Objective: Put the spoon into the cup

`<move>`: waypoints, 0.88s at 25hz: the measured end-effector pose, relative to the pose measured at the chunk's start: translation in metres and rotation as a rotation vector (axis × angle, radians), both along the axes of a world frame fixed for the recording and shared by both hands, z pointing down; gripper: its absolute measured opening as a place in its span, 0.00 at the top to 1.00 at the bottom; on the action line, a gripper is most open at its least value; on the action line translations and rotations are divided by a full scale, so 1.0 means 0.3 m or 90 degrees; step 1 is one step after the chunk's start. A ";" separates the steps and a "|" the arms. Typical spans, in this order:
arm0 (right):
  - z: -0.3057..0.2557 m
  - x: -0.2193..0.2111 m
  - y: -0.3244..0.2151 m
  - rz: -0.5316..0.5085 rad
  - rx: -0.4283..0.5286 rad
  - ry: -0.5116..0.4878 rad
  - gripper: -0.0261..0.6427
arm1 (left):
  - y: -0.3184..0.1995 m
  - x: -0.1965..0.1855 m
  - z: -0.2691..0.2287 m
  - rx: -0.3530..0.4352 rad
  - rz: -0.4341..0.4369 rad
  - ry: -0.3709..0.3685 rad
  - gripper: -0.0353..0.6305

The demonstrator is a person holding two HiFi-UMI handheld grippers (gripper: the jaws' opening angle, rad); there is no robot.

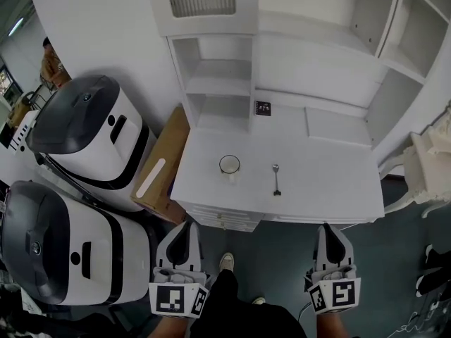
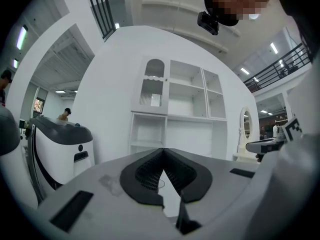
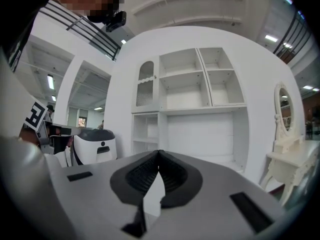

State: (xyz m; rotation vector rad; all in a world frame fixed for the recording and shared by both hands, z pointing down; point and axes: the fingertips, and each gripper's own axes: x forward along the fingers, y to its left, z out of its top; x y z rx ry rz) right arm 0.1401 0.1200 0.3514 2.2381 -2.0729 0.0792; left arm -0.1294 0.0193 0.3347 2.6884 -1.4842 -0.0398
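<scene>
Sitting behind cup [image 1: 229,165] and spoon [image 1: 276,179], a dark plaque [image 1: 262,108] is illegible.

This is a large indoor hall set up as a test space, with a mock home corner built inside it. A white shelf unit [image 1: 225,83] with a counter [image 1: 331,182] stands against a freestanding white wall panel [image 2: 115,84], and a dressing table with an oval mirror [image 3: 283,106] is at the right edge. Beside them at the left are two bulky white-and-grey machines [image 1: 91,129] and a cardboard box [image 1: 165,164]. A railed mezzanine [image 2: 285,64], ceiling strip lights [image 2: 22,36] and a person [image 2: 64,114] in the background show the open hall beyond.
</scene>
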 end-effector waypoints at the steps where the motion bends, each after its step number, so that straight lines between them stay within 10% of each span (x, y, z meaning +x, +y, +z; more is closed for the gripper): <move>1: -0.001 -0.016 -0.032 -0.001 0.002 0.003 0.87 | -0.030 -0.022 -0.004 0.001 -0.005 0.001 0.94; 22: -0.001 -0.126 -0.281 0.095 0.005 0.007 0.87 | -0.381 -0.010 0.017 -0.004 0.119 0.013 0.94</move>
